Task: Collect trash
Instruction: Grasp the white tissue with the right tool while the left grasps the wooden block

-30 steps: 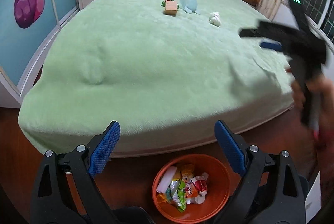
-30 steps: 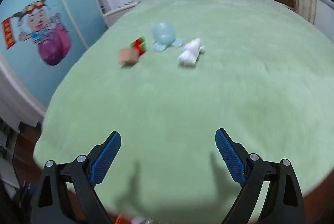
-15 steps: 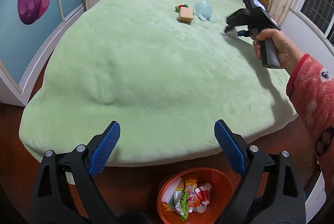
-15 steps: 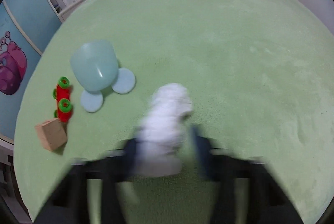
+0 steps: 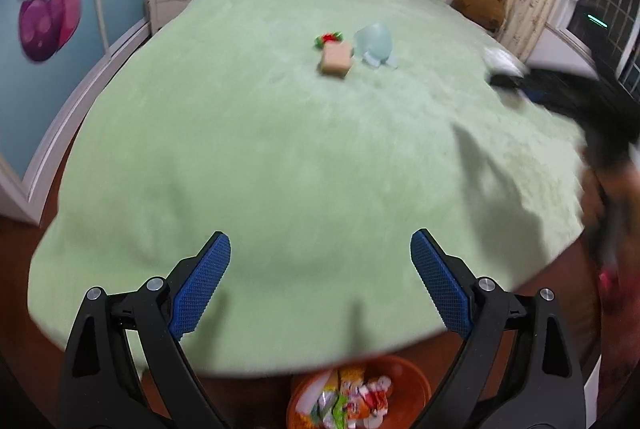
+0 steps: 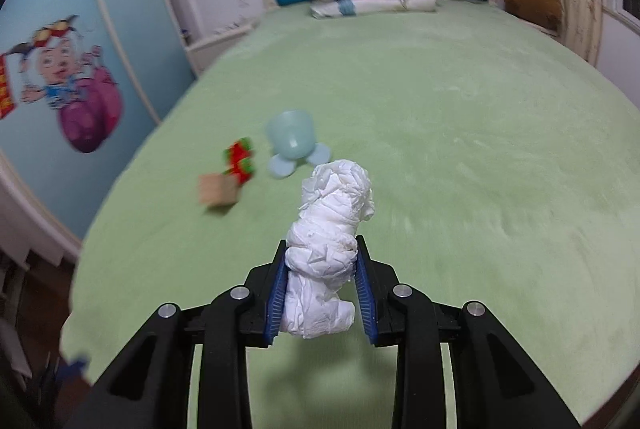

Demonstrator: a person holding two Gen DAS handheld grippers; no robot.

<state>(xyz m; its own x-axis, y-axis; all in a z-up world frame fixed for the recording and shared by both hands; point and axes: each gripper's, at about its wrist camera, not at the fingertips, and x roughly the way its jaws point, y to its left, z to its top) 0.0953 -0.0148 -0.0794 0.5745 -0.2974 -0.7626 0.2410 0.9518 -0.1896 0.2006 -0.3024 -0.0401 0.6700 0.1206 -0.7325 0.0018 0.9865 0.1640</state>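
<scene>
Carrying step in hand: right tool (image 6: pixel 322 283) clamped on the crumpled white tissue wad (image 6: pixel 330 229), pads pressing its lower half, top of the wad poking out past the tips. Held clear above the green bed (image 6: pixel 460 149), judging by the shadow on the blanket beneath. Left behind on the bed beyond the wad: a wooden block (image 6: pixel 218 191), a red-and-green toy (image 6: pixel 240 161) and a pale blue plastic piece (image 6: pixel 292 145), close together. Next move probably calls for swinging the wad back off the foot of the bed and lowering it over the orange bin (image 5: pixel 360 393), which sits on the floor just below the bed's edge, already holding wrappers, then parting the pads there. Left tool (image 5: pixel 320 281) pitched downward over the foot of the bed, pads wide apart, nothing between them. Right hand only a dark blur at the bed's right side in the left view, so its pose is hard to read.
</scene>
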